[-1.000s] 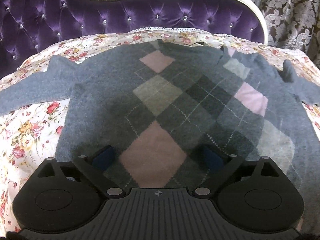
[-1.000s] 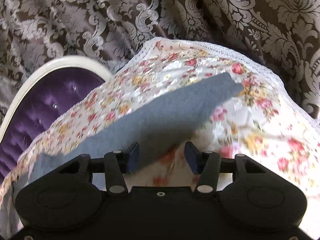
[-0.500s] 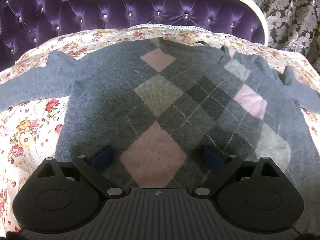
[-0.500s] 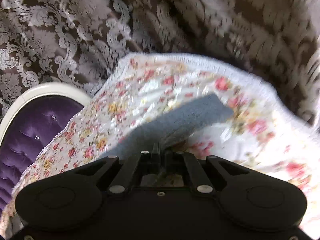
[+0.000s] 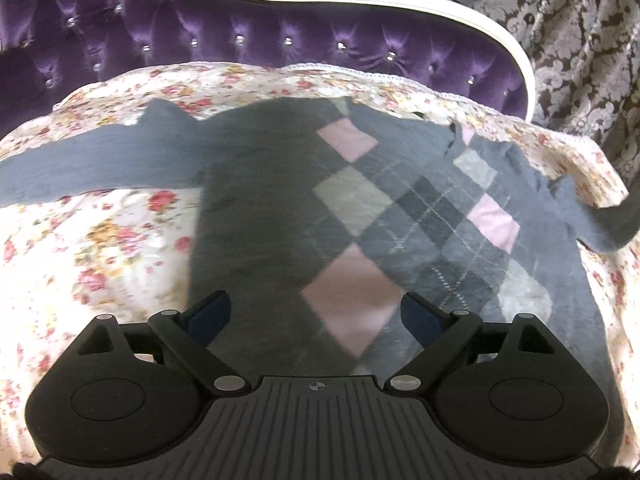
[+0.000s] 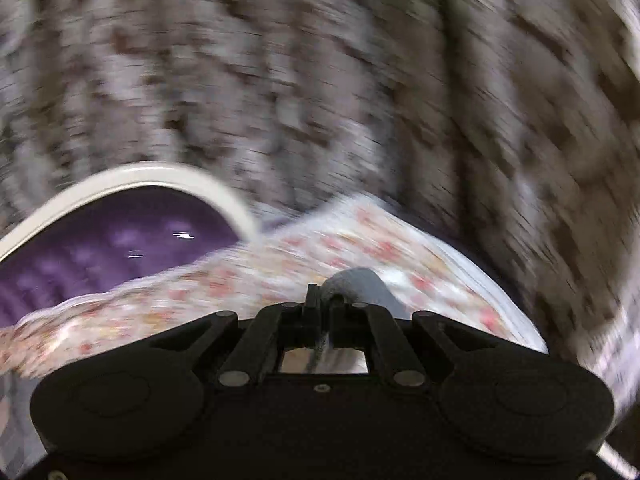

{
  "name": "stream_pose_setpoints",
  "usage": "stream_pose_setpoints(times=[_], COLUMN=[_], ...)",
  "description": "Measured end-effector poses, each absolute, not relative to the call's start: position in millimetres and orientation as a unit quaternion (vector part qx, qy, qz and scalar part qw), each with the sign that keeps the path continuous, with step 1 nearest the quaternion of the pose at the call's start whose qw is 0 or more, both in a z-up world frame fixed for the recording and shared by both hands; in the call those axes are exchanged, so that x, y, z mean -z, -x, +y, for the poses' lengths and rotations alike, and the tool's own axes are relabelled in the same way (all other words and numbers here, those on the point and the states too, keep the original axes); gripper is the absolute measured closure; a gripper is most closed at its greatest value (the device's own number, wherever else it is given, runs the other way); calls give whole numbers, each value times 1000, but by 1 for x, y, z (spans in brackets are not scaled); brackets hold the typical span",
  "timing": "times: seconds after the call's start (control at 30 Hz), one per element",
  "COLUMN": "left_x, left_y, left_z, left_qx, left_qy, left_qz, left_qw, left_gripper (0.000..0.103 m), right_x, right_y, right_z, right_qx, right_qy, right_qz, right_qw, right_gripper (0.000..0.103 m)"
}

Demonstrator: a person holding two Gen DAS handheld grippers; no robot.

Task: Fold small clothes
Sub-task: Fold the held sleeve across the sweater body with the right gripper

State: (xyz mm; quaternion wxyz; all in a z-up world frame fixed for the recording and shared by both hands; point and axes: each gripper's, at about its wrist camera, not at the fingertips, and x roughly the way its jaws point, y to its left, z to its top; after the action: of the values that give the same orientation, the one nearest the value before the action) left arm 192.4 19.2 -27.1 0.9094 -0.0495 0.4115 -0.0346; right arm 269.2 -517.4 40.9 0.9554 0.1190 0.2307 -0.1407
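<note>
A grey argyle sweater [image 5: 360, 216] with pink and grey diamonds lies flat on the floral bedspread [image 5: 100, 248], its left sleeve [image 5: 92, 168] stretched out to the left. My left gripper [image 5: 316, 316] is open and empty, hovering over the sweater's lower hem. The right sleeve [image 5: 608, 224] rises off the bed at the right edge of the left wrist view. My right gripper [image 6: 325, 304] is shut on that grey sleeve [image 6: 360, 284] and holds it lifted; the right wrist view is heavily blurred.
A purple tufted headboard [image 5: 280, 32] with a white frame stands behind the bed, also in the right wrist view [image 6: 112, 240]. Brown damask curtains [image 5: 580, 40] hang at the right. The bed's lace edge [image 5: 460, 96] runs along the far side.
My right gripper closed on the right sleeve and lifted it, swinging fast. My left gripper shifted so the sweater now sits further right in its view; it stays open.
</note>
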Motion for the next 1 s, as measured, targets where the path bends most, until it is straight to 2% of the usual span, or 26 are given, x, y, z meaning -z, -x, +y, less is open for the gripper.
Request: stream_pose_setpoints(times=[0.17,0.3,0.43,0.7,0.87,0.93,1.0], left_x=[25,26,29,37,35,32,28], left_y=[-181,-173,-169,-163,-164,-167,-171], left_z=[47,68,86,105,105,103,99], left_qx=[22,11,-4,-19,-18,-15,-11], left_qy=[61,74,84,89,84,78,71], left_qz=[407,409,413,422,422,418,412], left_qw=[911,909,907,902,902,905,908], left_gripper=[11,11,11,11,11,11,11], right_x=[-88,-94,-67,35,62,58,50], right_y=[-297,-316,-332,-332,-306,-292,-282], right_z=[-409,-312,-220,-83,-66,-73,-88], right_qx=[24,-71,-149,-227,-269,-295,-313], right_qy=[-56,-23,1,91,110,91,72], right_qz=[217,217,236,302,307,297,282], right_qw=[974,973,960,922,906,904,904], right_gripper=[94,94,94,93,83,63,54])
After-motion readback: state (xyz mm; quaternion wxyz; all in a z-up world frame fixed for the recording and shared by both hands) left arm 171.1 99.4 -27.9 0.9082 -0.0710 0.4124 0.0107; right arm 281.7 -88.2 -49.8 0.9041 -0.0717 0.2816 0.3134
